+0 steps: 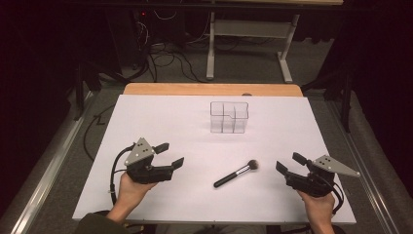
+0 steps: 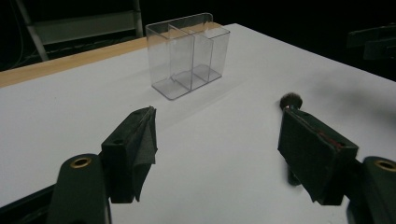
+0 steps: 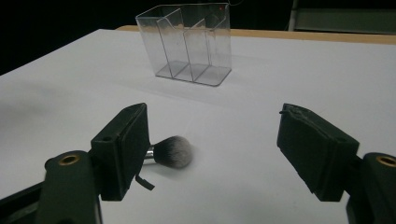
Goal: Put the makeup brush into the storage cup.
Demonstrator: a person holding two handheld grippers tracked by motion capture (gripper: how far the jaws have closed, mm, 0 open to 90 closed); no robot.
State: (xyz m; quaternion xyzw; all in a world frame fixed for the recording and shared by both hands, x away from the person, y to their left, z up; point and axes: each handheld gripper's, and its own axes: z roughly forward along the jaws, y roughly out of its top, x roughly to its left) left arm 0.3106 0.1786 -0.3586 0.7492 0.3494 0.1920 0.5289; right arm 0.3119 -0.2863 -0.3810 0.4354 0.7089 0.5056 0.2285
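While both hands rest at the near edge of the white table (image 1: 160, 112), the left gripper (image 1: 170, 155) and right gripper (image 1: 290, 163) hold their jaws apart, gripping nothing. Brush (image 1: 237, 173) lies flat between them, bristles toward the right gripper. Clear 3-slot organizer (image 1: 229, 117) stands upright farther back, well apart.

Left gripper (image 2: 217, 154): jaws wide apart, nothing btwn them, hovering over white table surface (image 2: 224, 140). Clear plastic organizer (image 2: 189, 53) w/ dividers stands upright ahead, toward far edge, near wooden strip (image 2: 70, 63). Brush tip (image 2: 292, 100) pokes out just behind the jaw on the view's right; rest of brush mostly hidden by it. Dark background beyond.
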